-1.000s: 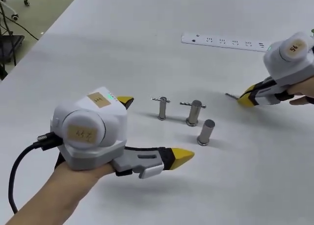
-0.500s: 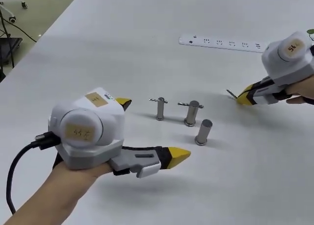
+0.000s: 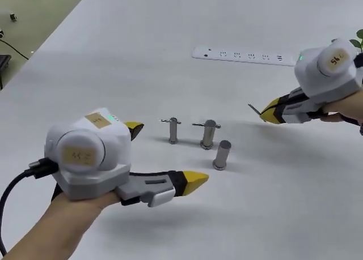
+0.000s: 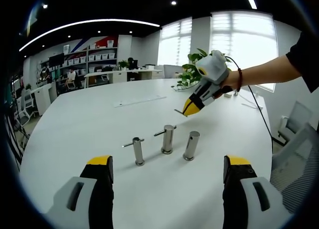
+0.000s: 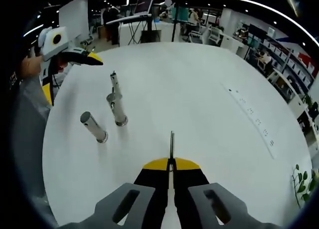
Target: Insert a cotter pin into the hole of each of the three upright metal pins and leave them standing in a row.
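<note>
Cotter pin (image 3: 253, 108) (right hand-held gripper (image 3: 265, 114)) slightly higher

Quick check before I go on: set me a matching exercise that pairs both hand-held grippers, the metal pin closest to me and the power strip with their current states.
Column one:
1. left hand-held gripper
2. right hand-held gripper
3. closest metal pin
4. power strip

Column two:
A. lies flat, farthest from the person
B. shut on a cotter pin
C. open, holding nothing
D. upright, with nothing through its hole

Pairs: 1-C, 2-B, 3-D, 4-A.
</note>
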Motion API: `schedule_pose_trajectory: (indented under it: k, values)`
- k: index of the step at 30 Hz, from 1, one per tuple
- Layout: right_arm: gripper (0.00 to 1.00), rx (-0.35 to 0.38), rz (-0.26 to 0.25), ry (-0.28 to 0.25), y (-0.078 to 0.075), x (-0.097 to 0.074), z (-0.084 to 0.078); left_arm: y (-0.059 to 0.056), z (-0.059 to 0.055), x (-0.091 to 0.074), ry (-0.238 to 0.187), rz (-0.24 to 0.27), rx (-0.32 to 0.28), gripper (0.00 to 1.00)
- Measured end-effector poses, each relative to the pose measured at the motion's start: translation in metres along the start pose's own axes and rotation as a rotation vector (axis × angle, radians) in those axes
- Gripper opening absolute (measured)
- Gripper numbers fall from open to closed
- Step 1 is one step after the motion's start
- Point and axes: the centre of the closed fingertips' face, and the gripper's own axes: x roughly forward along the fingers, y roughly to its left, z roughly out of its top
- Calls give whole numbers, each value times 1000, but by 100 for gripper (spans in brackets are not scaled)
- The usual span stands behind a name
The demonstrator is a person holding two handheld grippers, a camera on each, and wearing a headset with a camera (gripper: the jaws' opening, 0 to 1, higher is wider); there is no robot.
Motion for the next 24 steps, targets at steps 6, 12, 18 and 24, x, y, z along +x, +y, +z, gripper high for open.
schedule_pose_trajectory:
  k: [6,12,18,24]
  values:
    - [0,-38,7,-31,19,-10,11,-4,4,-1,-18,-4,8,82]
    - [0,-83,17,-59,36,-16,24,-7,8,-1,-24,-16,9,76]
    - [0,-123,34,-91,55,-21,36,-13,12,2,-16,-48,10,71]
    - [0,-163,47,-112,64,-23,43,-16,18,4,-10,-80,-21,63]
